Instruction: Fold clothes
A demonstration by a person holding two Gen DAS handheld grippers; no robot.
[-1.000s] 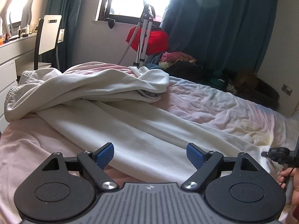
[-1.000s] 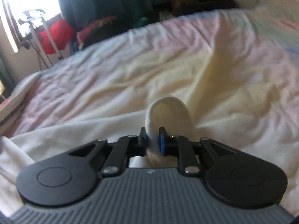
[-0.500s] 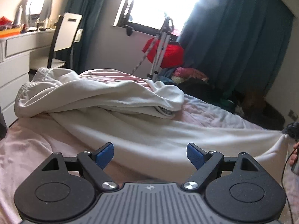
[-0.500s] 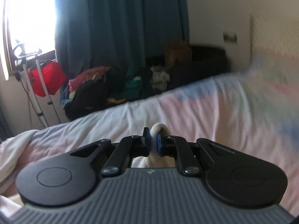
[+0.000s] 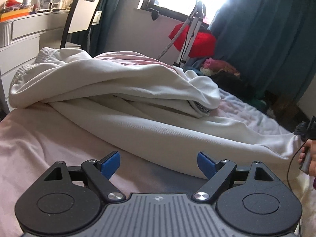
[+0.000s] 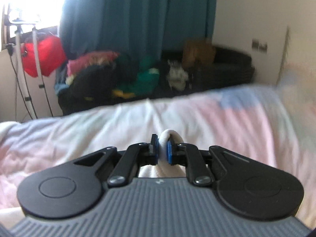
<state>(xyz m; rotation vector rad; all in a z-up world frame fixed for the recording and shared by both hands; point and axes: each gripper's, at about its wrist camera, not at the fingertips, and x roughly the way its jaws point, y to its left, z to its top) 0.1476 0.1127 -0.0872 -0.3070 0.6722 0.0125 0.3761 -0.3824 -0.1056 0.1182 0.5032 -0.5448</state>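
Note:
A cream-white garment (image 5: 138,102) lies crumpled across the pink bed (image 5: 39,148), with one long part stretched toward the right edge of the left wrist view. My left gripper (image 5: 159,163) is open and empty, low over the bed just in front of that stretched part. My right gripper (image 6: 162,150) is shut on a fold of the white garment (image 6: 167,136) and holds it above the bed. In the left wrist view the right gripper (image 5: 305,130) shows at the far right, holding the garment's end.
A white desk with drawers (image 5: 23,39) and a chair (image 5: 83,17) stand left of the bed. A tripod (image 5: 189,31), a red bag (image 5: 199,41) and a pile of clothes (image 6: 126,75) sit by the window and dark curtains (image 5: 266,29).
My right gripper has lifted and pulled the garment's end away to the right, stretching it taut. My left gripper has dropped lower toward the bed and stayed open.

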